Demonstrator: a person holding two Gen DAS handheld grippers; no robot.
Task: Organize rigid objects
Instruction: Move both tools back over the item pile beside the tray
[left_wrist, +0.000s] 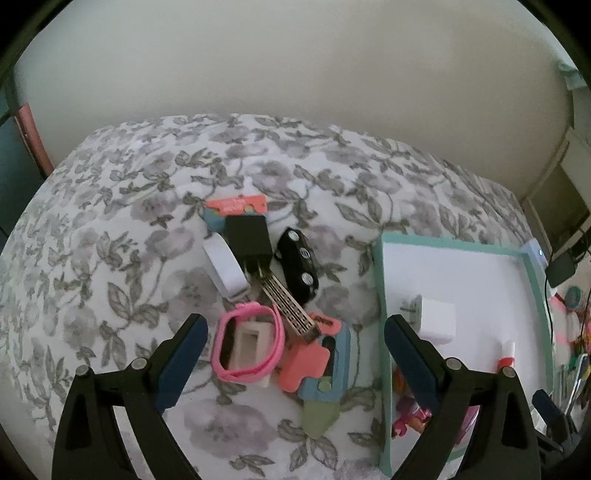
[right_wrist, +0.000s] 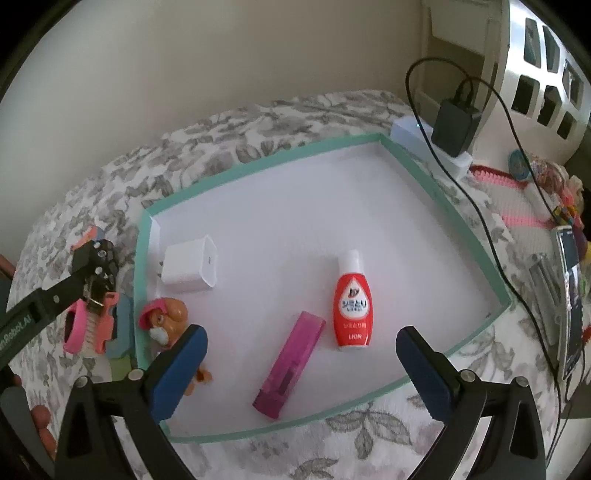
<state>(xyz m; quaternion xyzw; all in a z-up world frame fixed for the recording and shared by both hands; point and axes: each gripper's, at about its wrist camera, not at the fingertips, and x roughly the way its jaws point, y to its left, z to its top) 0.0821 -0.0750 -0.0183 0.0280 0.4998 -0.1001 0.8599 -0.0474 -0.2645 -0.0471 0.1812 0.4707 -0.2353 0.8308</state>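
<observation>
My left gripper (left_wrist: 293, 330) is open above a pile on the floral bedspread: a pink band (left_wrist: 249, 343) around a white block, a black charger (left_wrist: 248, 240), a black toy car (left_wrist: 299, 264), a white roll (left_wrist: 223, 267), a small comb-like strip (left_wrist: 288, 308) and a coral and blue toy (left_wrist: 317, 363). My right gripper (right_wrist: 301, 343) is open over the teal-rimmed white tray (right_wrist: 258, 162). In the tray lie a white charger (right_wrist: 190, 266), a red bottle (right_wrist: 351, 306), a purple lighter (right_wrist: 290, 363) and a toy pup (right_wrist: 166, 319).
A black adapter with cable (right_wrist: 456, 123) sits on a white block past the tray's far right corner. A phone (right_wrist: 570, 295) and small toys lie to the right. The left gripper's arm (right_wrist: 55, 295) shows in the right wrist view, left of the tray.
</observation>
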